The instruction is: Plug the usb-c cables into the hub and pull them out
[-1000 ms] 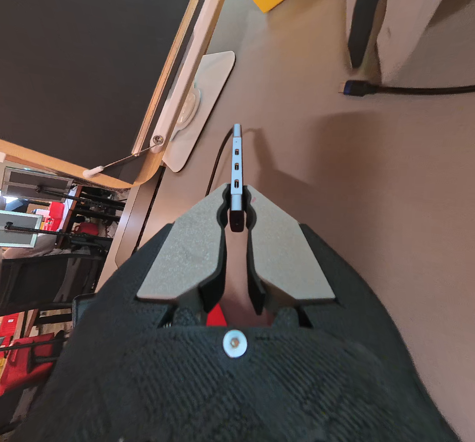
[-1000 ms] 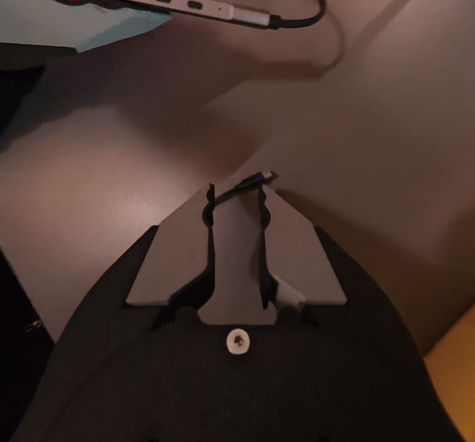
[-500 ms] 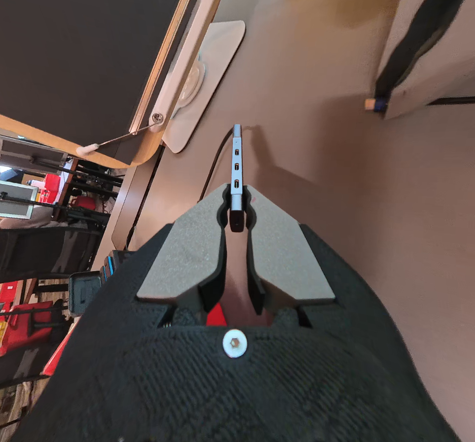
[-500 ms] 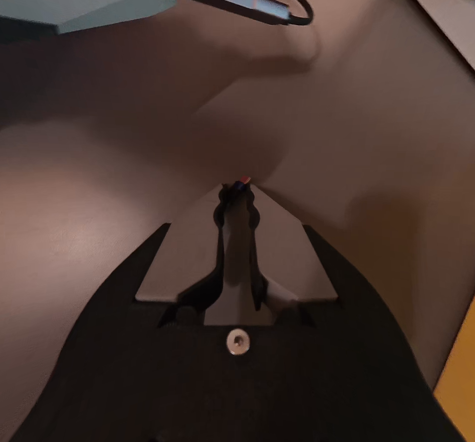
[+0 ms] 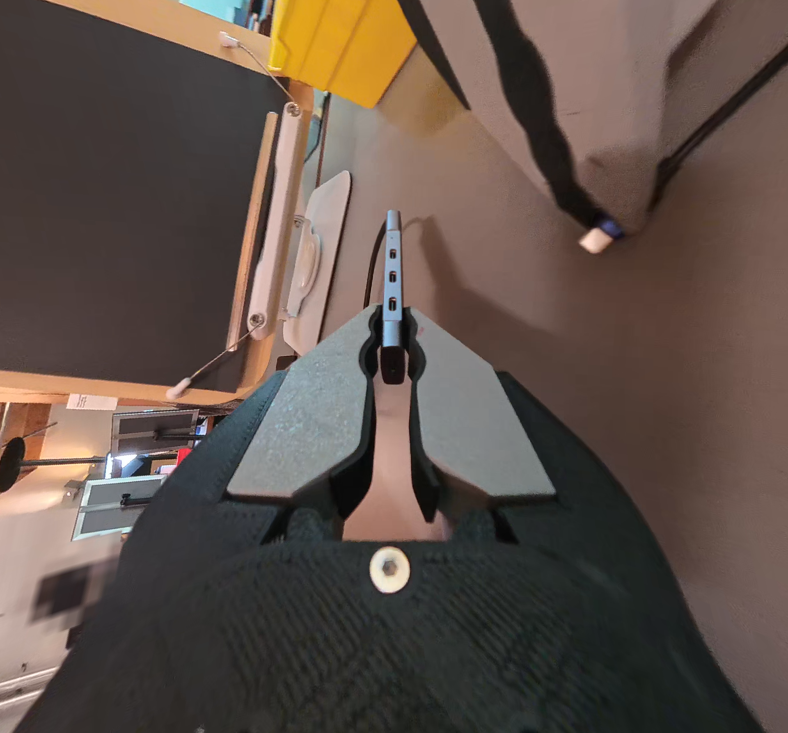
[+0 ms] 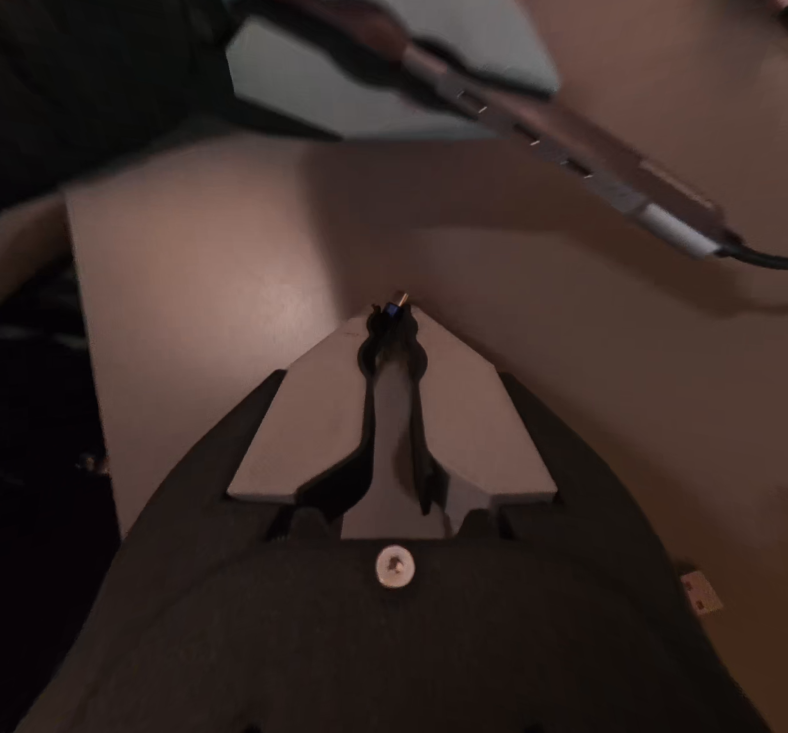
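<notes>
Left gripper (image 5: 392,329) clenched on the near end of the hub (image 5: 393,282), a slim grey bar held edge-up above the brown bench (image 5: 639,414), port row facing the camera. Three small ports show past the fingertips, all unoccupied; the hub's own black lead (image 5: 372,269) drops off its far end toward the bench.

Right gripper (image 6: 392,316) pinched on a usb-c cable plug (image 6: 394,307): blue collar and metal tip poke out past the fingertips, aimed at the bench, well apart from the hub.

Only the left wrist view shows the black panel with wooden rim (image 5: 128,201) along the bench's left edge, the white stand plate (image 5: 328,243) beside it and the yellow bin (image 5: 337,18) at the far edge. It also catches the right gripper at upper right, plug tip (image 5: 595,239) sticking out, blurred.

Right wrist view shows the hub from the side at upper right, motion-smeared, ports hard to count, with another connector (image 6: 701,593) lying at the lower right, cut off by the gripper body. Cable behind the plug is hidden between the fingers.
</notes>
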A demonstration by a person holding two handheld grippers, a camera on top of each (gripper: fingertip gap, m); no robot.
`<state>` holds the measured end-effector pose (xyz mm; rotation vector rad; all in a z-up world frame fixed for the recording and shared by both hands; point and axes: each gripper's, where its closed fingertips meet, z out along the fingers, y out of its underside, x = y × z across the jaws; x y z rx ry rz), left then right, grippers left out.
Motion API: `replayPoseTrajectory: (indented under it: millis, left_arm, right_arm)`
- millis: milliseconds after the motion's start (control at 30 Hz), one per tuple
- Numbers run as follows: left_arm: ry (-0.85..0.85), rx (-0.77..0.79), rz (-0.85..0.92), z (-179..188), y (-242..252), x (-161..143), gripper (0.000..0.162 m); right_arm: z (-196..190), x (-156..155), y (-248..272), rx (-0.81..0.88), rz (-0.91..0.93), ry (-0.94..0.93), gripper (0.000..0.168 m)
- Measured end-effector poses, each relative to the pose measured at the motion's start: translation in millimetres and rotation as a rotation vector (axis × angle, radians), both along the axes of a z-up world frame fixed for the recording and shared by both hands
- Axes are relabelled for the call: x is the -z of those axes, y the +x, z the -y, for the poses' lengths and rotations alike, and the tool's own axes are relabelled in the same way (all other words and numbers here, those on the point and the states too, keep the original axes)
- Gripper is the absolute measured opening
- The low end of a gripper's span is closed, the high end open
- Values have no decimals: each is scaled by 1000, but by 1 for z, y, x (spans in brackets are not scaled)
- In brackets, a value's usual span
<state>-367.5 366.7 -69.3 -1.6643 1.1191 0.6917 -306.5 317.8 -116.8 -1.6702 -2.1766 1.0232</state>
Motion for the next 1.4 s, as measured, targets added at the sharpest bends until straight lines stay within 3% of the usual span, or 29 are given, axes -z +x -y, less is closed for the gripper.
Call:
replayPoseTrajectory:
  millis: [133,400,533,700,833,1000,1100,1400]
  left_arm:
    - [-32,-5,-76,0,-1,10,7]
    - [11,-1,-47,-1,0,-1,7]
    - [3,9,-57,-2,5,3,7]
    - [13,7,-47,-2,6,1,7]
    - [15,4,-48,-2,5,1,7]
    - [15,10,-56,-2,6,1,7]
    - [37,6,-60,-2,5,-3,7]
    - [235,14,-269,-11,20,-20,7]
  right_arm:
    - [5,-1,3,9,6,67,8]
    - [-4,-12,28,253,-67,246,36]
    - [-11,-5,35,310,-120,376,32]
    - [-9,2,22,381,-155,282,42]
    - [-27,2,21,438,-171,409,7]
    - [-32,0,16,383,-211,640,7]
    - [-30,-1,14,355,-218,553,6]
    - [-26,-63,9,399,-391,-105,4]
